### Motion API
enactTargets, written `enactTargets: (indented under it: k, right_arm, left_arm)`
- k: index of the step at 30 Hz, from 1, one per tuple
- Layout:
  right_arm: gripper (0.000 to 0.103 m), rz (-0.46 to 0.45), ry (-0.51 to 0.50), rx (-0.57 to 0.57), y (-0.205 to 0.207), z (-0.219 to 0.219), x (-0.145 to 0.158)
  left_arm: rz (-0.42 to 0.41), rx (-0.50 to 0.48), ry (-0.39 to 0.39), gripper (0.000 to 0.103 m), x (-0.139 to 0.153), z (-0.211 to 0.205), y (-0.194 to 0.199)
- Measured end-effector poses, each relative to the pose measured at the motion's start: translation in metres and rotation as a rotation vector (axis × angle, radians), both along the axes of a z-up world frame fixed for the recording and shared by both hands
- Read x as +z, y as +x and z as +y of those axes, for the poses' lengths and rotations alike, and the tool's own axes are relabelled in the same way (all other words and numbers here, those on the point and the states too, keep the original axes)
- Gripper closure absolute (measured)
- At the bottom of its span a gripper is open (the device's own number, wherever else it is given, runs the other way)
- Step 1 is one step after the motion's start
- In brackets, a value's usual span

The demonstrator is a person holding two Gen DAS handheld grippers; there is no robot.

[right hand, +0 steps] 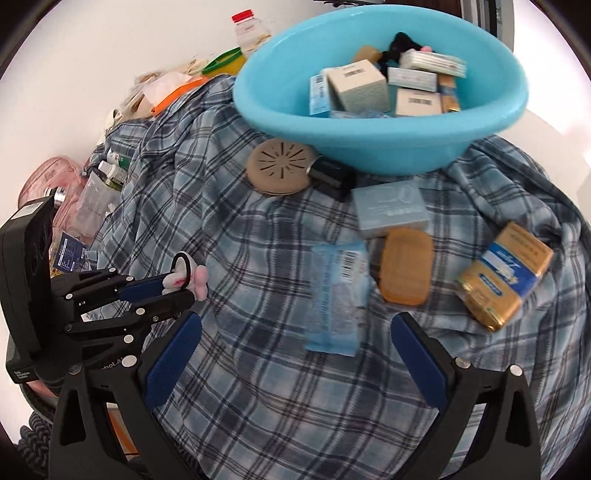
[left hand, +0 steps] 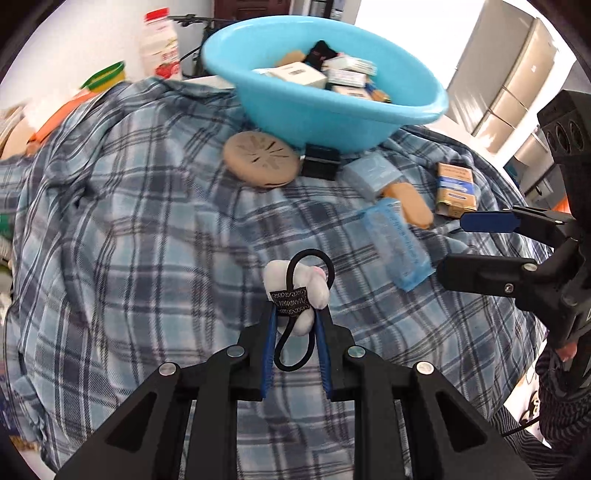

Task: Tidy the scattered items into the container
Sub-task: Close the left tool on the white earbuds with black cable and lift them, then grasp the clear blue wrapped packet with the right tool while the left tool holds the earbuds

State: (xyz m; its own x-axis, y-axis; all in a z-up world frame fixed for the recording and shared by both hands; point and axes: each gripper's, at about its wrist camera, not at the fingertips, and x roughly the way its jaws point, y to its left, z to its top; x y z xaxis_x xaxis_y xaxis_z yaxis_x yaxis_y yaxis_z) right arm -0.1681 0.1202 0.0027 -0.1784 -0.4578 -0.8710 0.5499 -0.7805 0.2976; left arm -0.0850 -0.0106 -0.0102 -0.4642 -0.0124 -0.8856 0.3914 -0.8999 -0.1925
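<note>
My left gripper [left hand: 297,314] is shut on a black hair tie with a white plush charm [left hand: 295,291], held above the plaid cloth [left hand: 147,221]. The right wrist view shows the same gripper [right hand: 181,291] and hair tie [right hand: 184,275] at the left. My right gripper [right hand: 295,325] is open over a clear blue packet [right hand: 338,295], apart from it; it is also seen from the left wrist [left hand: 450,246]. The blue basin [right hand: 369,147] [left hand: 314,118] stands at the back with several boxes inside. In front of it lie a tan disc [right hand: 280,170], black box [right hand: 332,175], pale blue box [right hand: 391,208], orange oval case [right hand: 406,271] and gold packet [right hand: 506,275].
A red-capped bottle [right hand: 251,29] and a green-and-yellow container [right hand: 225,61] stand behind the cloth at the back left. Small bottles [right hand: 114,170], a clear bag and a pink pouch [right hand: 48,177] crowd the left edge. Bare plaid cloth lies in front of the grippers.
</note>
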Motion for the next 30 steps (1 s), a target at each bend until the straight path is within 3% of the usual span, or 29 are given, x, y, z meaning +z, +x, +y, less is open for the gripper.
enactTargets:
  k: [9,12,20,25,30]
  right_arm:
    - [0.001,-0.036,0.034,0.001,-0.007,-0.026,-0.022]
    - [0.001,-0.094,0.019,0.031,-0.014,-0.033,-0.031]
    - [0.001,-0.243,-0.046,-0.038,-0.036,-0.013,-0.047]
    - [0.001,-0.222,-0.019,-0.052,-0.039,-0.014,-0.048]
    - [0.002,-0.11,0.062,-0.019,-0.034,-0.031,-0.044]
  left_arm:
    - [-0.002,0.003,0.009,0.081,-0.006,-0.006,0.008]
    - [-0.003,-0.002,0.009,0.081,-0.006,-0.005,0.007]
    - [0.01,-0.003,0.008,0.08,-0.001,-0.007,0.007]
    - [0.006,-0.017,0.013,0.08,-0.003,-0.005,0.004]
    - [0.0,-0.024,0.011,0.08,-0.004,-0.003,0.005]
